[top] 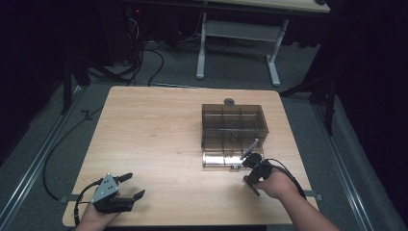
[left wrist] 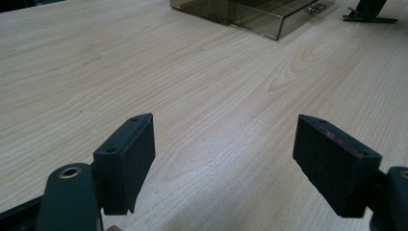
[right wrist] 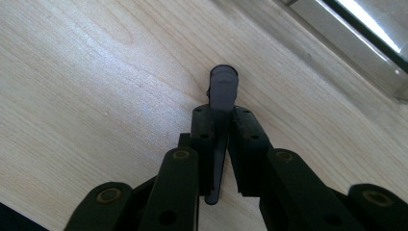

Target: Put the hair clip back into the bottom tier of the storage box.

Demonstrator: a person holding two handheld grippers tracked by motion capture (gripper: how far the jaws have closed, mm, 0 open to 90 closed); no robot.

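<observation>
R gripper [right wrist: 222, 144] has its jaws pinched nearly shut on a small dark grey piece [right wrist: 222, 96], prob. a thin plastic clip or pin; too blurry to say exactly what. Its long axis runs straight out along the jaws: one end pokes past the fingertips toward the table [right wrist: 96, 72], the other tails back between the pads. In the high view the R gripper [top: 251, 161] sits right at the near edge of the smoky compartment box [top: 234, 126], by its clear front section, jaws aimed up toward the box. So the box lies directly ahead of the held piece, just beside it; I'd judge the next move is a short push forward into or over that front edge.

L gripper [top: 129, 185] rests at the near-left table corner, jaws wide apart w/ nothing between them, well apart from the box. R hand is far nearer, so the work is its job.
</observation>
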